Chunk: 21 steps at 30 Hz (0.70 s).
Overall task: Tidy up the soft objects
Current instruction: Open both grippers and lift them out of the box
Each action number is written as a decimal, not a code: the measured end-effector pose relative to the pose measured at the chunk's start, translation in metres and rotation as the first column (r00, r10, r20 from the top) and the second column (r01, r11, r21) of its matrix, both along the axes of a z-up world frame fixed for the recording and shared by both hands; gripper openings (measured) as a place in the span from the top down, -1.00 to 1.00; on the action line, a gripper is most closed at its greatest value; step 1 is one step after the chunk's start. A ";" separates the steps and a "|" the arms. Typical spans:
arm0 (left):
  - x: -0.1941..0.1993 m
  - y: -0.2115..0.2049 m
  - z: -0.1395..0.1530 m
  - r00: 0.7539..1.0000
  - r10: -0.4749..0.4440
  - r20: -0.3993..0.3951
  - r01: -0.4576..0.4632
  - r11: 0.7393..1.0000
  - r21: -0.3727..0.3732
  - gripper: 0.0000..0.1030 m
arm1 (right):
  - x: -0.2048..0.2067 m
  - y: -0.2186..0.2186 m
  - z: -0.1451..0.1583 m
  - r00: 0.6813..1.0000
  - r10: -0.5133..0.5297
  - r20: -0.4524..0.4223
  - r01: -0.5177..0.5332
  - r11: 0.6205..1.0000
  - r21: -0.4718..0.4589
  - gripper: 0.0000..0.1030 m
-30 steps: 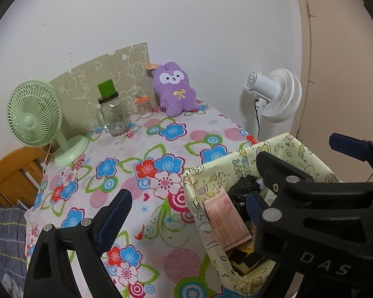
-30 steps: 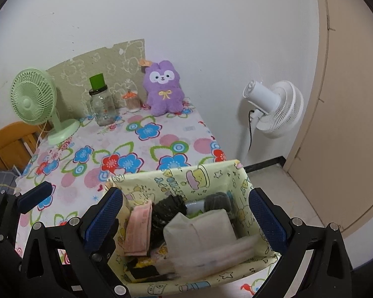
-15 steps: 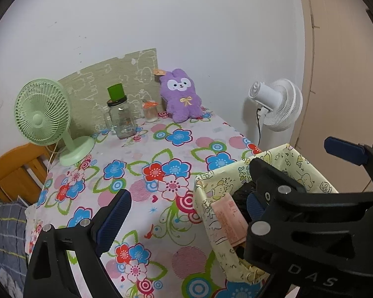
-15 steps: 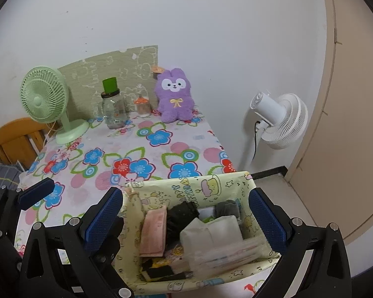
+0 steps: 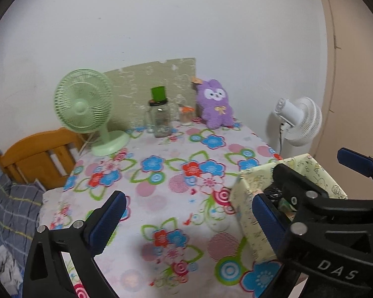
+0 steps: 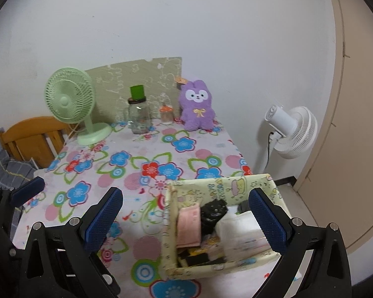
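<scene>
A pale yellow cartoon-print fabric box [image 6: 221,186] stands at the near right corner of the flowered table [image 6: 126,173]. It holds a pink cloth [image 6: 189,226], a black bundle [image 6: 212,211] and a white packet [image 6: 238,231]. A purple plush rabbit [image 6: 197,108] sits upright at the back by the wall. My right gripper [image 6: 185,218] hovers open in front of the box, its pads clear of it. My left gripper [image 5: 186,221] is to the left of the box [image 5: 248,211], its jaws opening with nothing held between them. The plush [image 5: 215,109] is far from both.
A green desk fan [image 6: 69,104], a glass jar with a green lid [image 6: 138,118] and a small orange-lidded jar [image 6: 166,115] line the back. A white floor fan [image 6: 291,129] stands right of the table, near a beige door [image 6: 348,124]. A wooden frame [image 6: 29,136] is at the left.
Both grippers have drawn back and risen, so the table and box look smaller and lower. The left jaws stand slightly wider. The box and plush have stayed put.
</scene>
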State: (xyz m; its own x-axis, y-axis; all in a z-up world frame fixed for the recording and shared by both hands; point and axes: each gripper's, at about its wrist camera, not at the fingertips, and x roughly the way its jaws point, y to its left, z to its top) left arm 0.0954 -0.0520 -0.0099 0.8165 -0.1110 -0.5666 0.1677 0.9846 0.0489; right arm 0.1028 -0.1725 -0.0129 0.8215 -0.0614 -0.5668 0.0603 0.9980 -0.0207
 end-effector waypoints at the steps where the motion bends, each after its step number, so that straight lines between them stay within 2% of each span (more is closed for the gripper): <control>1: -0.002 0.004 0.001 1.000 0.005 0.003 -0.005 1.000 -0.005 -0.99 | -0.003 0.004 0.002 1.000 0.008 0.007 -0.008 1.000 0.004 -0.99; 21: -0.056 0.067 0.025 0.988 0.130 0.085 -0.124 0.990 -0.070 -0.99 | -0.051 0.035 0.028 0.993 0.058 0.104 -0.058 0.998 0.003 -0.99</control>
